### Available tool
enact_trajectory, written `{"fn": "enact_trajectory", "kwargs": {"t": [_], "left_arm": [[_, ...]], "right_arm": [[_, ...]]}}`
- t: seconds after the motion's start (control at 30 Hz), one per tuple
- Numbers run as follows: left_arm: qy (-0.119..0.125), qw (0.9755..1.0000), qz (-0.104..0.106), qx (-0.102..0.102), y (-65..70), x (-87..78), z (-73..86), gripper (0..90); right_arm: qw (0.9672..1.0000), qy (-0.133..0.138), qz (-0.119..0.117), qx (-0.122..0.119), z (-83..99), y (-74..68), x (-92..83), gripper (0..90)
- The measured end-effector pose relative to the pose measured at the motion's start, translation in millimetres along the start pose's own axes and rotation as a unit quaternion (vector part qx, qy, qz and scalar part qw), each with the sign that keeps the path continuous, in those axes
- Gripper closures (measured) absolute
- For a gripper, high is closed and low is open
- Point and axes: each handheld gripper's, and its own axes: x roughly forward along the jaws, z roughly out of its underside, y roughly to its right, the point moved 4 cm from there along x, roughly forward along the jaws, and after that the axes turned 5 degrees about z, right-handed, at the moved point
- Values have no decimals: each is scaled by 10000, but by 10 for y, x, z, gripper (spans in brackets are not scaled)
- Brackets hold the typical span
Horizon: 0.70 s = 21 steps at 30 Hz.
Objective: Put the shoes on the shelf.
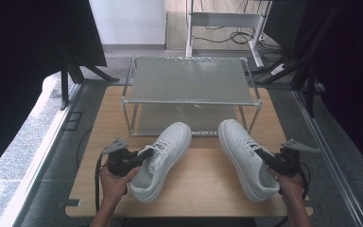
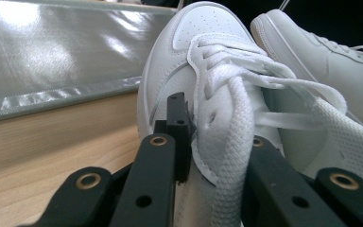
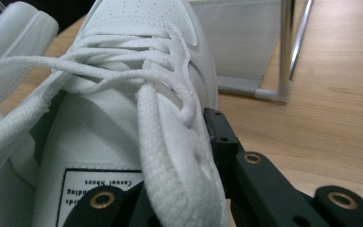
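Observation:
Two white lace-up sneakers sit toes-away on the wooden table [image 1: 203, 194], in front of a metal rack. My left gripper [image 1: 144, 155] is shut on the left sneaker [image 1: 168, 151], pinching its lace-side wall near the opening. In the left gripper view the gripper [image 2: 217, 127] has one black jaw outside the left sneaker [image 2: 203, 61] and the other inside it. My right gripper [image 1: 263, 155] is shut on the right sneaker [image 1: 241, 151] in the same way. In the right gripper view the gripper [image 3: 170, 156] clamps the eyelet edge of the right sneaker [image 3: 137, 28].
A two-shelf metal shoe rack [image 1: 189, 80] stands at the far half of the table, its lower shelf just beyond the toes. One rack leg [image 3: 286, 47] rises near the right sneaker. Dark curtains flank the table, and cables lie on the floor behind.

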Motion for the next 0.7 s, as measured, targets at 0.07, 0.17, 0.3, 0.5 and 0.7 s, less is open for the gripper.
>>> {"fn": "enact_trajectory", "kwargs": {"t": [0.07, 0.17, 0.3, 0.5, 0.7], "left_arm": [[61, 10000, 45, 6, 14, -18, -16, 819], [187, 9998, 114, -37, 29, -44, -37, 818], [403, 9991, 94, -94, 34, -101, -71, 820], [553, 9983, 125, -94, 48, -180, -124, 819], [720, 9968, 303, -157, 91, -225, -172, 820]], "right_arm": [[9999, 65, -89, 60, -12, -35, -16, 864], [9995, 170, -225, 115, -39, -85, -42, 864], [9986, 348, -354, 200, -80, -144, -76, 864], [9966, 568, -513, 319, -133, -199, -132, 864], [9959, 660, -518, 337, -165, -236, -152, 864]]}}
